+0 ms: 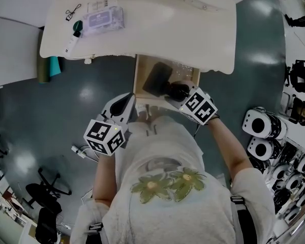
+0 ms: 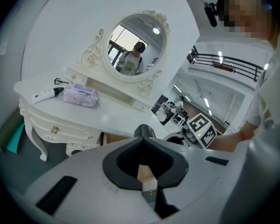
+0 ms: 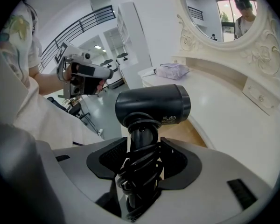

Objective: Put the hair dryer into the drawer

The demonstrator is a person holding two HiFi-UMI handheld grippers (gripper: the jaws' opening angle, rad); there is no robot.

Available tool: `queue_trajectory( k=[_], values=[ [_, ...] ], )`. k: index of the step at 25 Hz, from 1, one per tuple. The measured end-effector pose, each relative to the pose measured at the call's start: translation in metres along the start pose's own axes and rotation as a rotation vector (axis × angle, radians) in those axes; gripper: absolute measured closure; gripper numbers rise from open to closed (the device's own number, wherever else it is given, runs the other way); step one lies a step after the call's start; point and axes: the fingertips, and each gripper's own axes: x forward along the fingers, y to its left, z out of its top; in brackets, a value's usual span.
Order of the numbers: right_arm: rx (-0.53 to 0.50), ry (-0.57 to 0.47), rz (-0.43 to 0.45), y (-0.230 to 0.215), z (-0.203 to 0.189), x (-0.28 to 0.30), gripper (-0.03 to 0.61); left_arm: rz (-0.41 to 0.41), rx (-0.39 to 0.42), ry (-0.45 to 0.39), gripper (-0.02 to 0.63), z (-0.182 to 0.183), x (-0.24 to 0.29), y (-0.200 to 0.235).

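Hair dryer (image 1: 160,80) over the open drawer (image 1: 140,72), drawer under dressing table (image 1: 193,34), pouch (image 1: 102,20) beside tube (image 1: 73,37) on top

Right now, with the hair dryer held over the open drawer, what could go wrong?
The right tool clamps the hair dryer by its handle through loose loops of cord, so it might twist or slip on release. The drawer juts out from under the vanity top, so the dryer's body could knock that edge or the drawer wall going in.
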Motion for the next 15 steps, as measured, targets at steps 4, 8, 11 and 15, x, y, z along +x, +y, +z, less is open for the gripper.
queue_trajectory(
  k=[4, 8, 11, 15],
  values=[
    [-0.004, 0.003, 0.002, -0.001, -0.001, 0.003, 0.362, 0.001, 0.000, 0.001, 0.603, -0.001, 0.000, -0.001],
    [-0.008, 0.005, 0.007, 0.000, -0.003, 0.005, 0.362, 0.004, -0.002, 0.004, 0.603, -0.004, -0.001, -0.003],
    [-0.012, 0.010, 0.011, -0.001, -0.005, 0.008, 0.362, 0.007, -0.008, 0.008, 0.603, -0.007, -0.001, -0.004],
    [-0.016, 0.015, 0.016, -0.002, -0.009, 0.012, 0.362, 0.012, -0.016, 0.012, 0.603, -0.012, -0.001, -0.002]
  ],
)
